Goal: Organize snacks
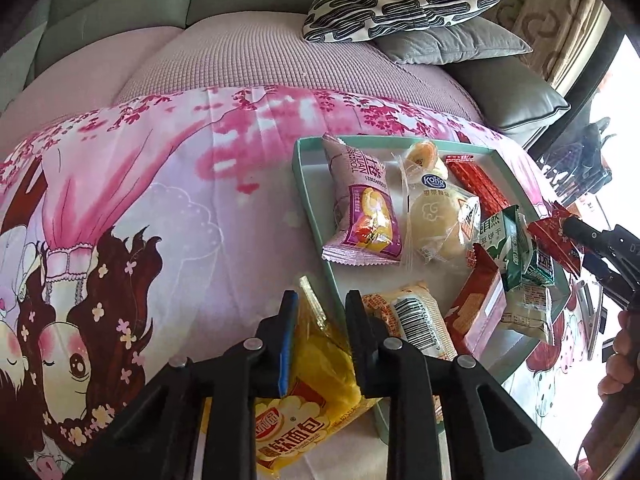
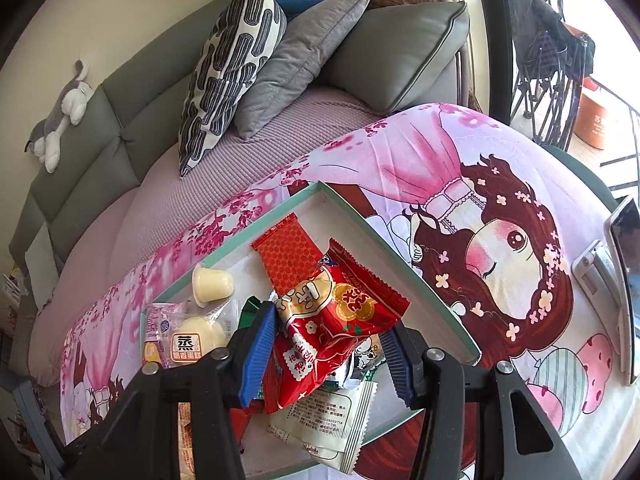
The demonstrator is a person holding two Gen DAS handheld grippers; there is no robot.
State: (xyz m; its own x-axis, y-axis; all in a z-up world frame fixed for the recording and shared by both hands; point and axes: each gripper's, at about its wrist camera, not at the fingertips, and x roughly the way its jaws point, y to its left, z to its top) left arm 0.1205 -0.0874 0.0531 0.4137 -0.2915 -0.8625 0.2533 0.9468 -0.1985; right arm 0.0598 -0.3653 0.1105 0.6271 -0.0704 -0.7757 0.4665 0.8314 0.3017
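A teal-rimmed white tray (image 1: 310,200) lies on the pink cartoon cloth and holds several snack packets. My left gripper (image 1: 322,300) is shut on a yellow bread packet (image 1: 316,364) at the tray's near left edge. My right gripper (image 2: 328,340) is shut on a red snack packet (image 2: 336,320), held over the tray (image 2: 400,256). The right gripper also shows at the right of the left wrist view (image 1: 576,226) with the red packet (image 1: 554,236). In the tray lie a pink packet (image 1: 362,208), a clear bag of buns (image 1: 444,220) and green packets (image 1: 516,248).
The cloth (image 1: 160,200) covers a table in front of a grey sofa (image 2: 100,120) with patterned (image 2: 232,68) and grey cushions (image 2: 296,60). A phone on a stand (image 2: 624,280) sits at the table's right. A plush toy (image 2: 64,116) rests on the sofa back.
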